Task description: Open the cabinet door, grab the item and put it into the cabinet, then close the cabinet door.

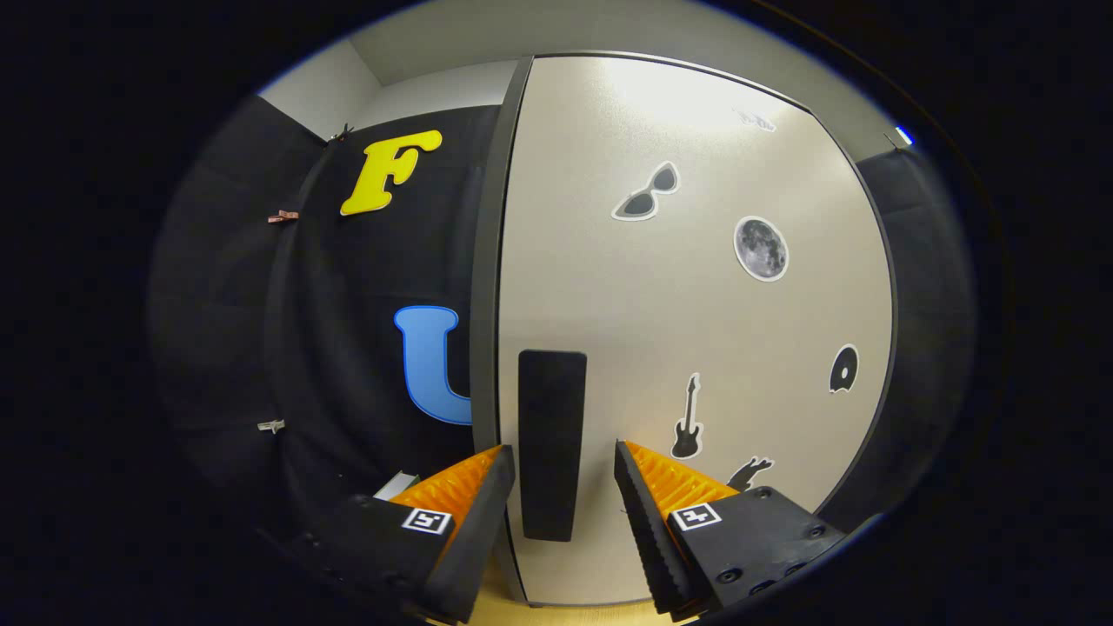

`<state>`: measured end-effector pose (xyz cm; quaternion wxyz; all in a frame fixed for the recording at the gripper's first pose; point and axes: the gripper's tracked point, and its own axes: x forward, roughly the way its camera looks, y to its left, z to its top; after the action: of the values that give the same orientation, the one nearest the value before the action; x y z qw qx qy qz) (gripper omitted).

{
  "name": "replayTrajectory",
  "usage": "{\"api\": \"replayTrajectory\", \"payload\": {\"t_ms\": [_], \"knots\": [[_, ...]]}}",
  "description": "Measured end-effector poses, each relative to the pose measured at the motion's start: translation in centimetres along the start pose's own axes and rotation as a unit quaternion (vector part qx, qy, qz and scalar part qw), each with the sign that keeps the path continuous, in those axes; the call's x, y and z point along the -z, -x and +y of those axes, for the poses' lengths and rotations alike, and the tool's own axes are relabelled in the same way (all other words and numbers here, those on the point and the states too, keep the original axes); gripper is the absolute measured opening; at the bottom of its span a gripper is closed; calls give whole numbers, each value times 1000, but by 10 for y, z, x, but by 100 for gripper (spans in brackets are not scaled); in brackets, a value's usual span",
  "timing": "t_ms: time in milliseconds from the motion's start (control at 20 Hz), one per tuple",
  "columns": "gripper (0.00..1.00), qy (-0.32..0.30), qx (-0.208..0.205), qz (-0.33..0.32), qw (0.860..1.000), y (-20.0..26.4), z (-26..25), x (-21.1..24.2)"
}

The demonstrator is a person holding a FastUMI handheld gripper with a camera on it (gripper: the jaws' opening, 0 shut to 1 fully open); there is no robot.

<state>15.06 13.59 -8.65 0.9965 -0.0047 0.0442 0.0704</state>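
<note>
— Two fingers of my gripper (pixel 563 465) spread wide, the black handle (pixel 551 443) standing between them, untouched.
— And the cabinet door (pixel 696 348)?
— Closed, right ahead. I can't see the item from here.

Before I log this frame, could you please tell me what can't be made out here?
- Cabinet inside: hidden by the shut door, gripper view.
- Item to store: possibly the pale corner behind the left finger; too little shows to tell.
- Handle contact: the open claw straddles it, but whether the fingers touch it cannot be told.
- Sticker beside the right finger: partly covered, shape unclear.
</note>
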Motion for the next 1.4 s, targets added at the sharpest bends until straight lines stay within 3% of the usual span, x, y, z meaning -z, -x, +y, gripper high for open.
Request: {"api": "replayTrajectory", "payload": {"t_ms": [100,250,400,450,500,550,950,1400], "knots": [[72,8,9,2,1000,-4,-2,2],[41,8,5,7,1000,-8,5,6],[41,9,12,10,1000,-7,4,8],[33,8,10,11,1000,-7,4,8],[33,8,10,11,1000,-7,3,8],[24,6,9,11,1000,-4,4,8],[24,21,-9,14,1000,11,4,9],[24,19,-40,4,999,86,-15,4]]}}
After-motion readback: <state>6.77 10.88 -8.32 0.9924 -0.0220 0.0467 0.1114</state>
